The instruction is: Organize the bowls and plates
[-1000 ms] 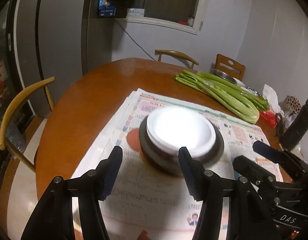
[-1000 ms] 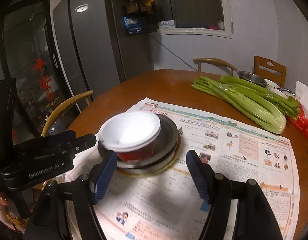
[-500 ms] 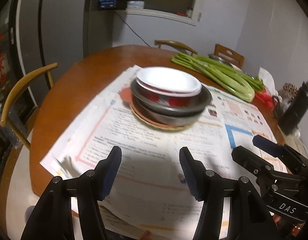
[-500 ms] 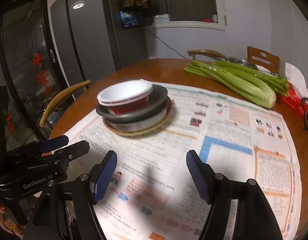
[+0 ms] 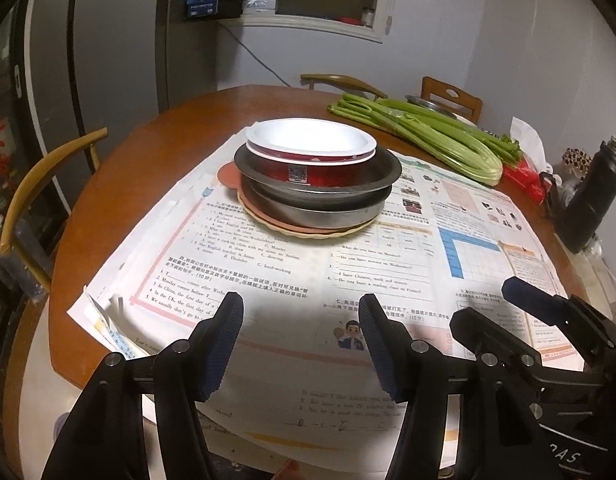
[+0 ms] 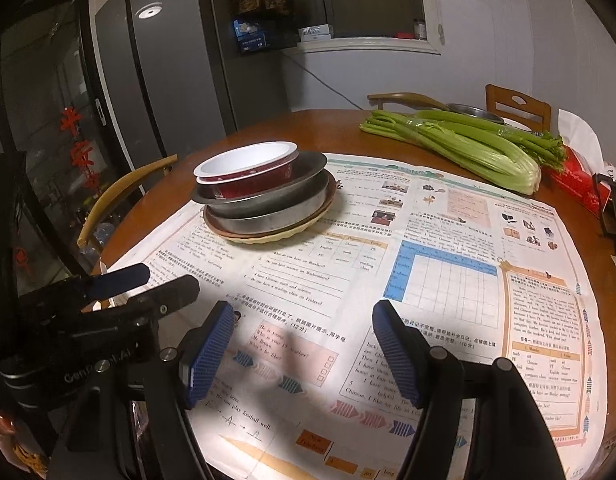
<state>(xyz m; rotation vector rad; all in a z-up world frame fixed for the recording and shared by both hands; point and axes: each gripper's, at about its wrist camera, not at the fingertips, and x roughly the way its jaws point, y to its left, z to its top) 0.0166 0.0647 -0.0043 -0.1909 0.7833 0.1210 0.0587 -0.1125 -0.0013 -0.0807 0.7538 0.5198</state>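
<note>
- Left gripper (image 5: pixel 299 334) is hovering with jaws spread and nothing between them; right gripper (image 6: pixel 303 346) is likewise spread and holding nothing. The two are sitting side by side at the near edge of the table (image 5: pixel 147 136).
- The dish stack is standing ahead of both tools, well apart from the fingertips, on the spread newspaper (image 5: pixel 388 280). From the left gripper it is lying almost straight ahead; from the right gripper it is lying ahead and to the left. Judgement: the left gripper is having the more direct line.
- Stack is round, so no long axis; any rim approach is looking equivalent.
- Nesting, bottom to top: a cream scalloped plate (image 6: pixel 267 237), a pinkish plate (image 5: pixel 227 174) on it, a deep metal pan (image 5: pixel 320 216), a shallower metal dish (image 5: pixel 384 174) inside that, then a red bowl (image 5: pixel 320 170) with white interior. The bowl is showing empty.
- Beyond and right of the stack: a celery bunch (image 6: pixel 468 144), touching nothing in the stack.
- Judgement: stacking is appearing complete.
</note>
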